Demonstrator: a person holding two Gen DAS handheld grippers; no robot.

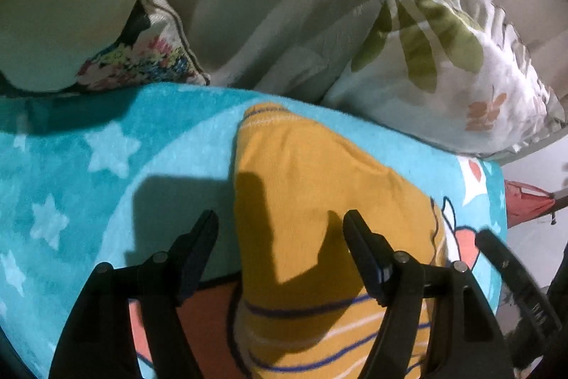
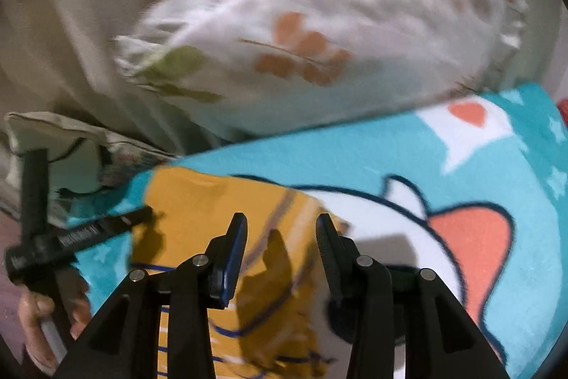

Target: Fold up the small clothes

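So both grippers (image 1: 280,226) (image 2: 281,226) hover with fingers apart, empty, over the yellow striped garment (image 1: 319,173) mid-frame on the turquoise blanket (image 1: 71,166).

left gripper (image 1: 280,222) jaws apart, angled down, right gripper (image 2: 281,226) jaws apart, nothing clamped, hand (image 2: 42,325) on left handle

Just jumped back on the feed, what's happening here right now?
A person with a handheld gripper in each hand is folding a small yellow striped garment on a turquoise cartoon blanket. The garment lies folded into a narrow shape. Both the left gripper and the right gripper hang over it with jaws open and nothing between the pads. A white leaf-print pillow and a floral cushion sit behind the blanket.
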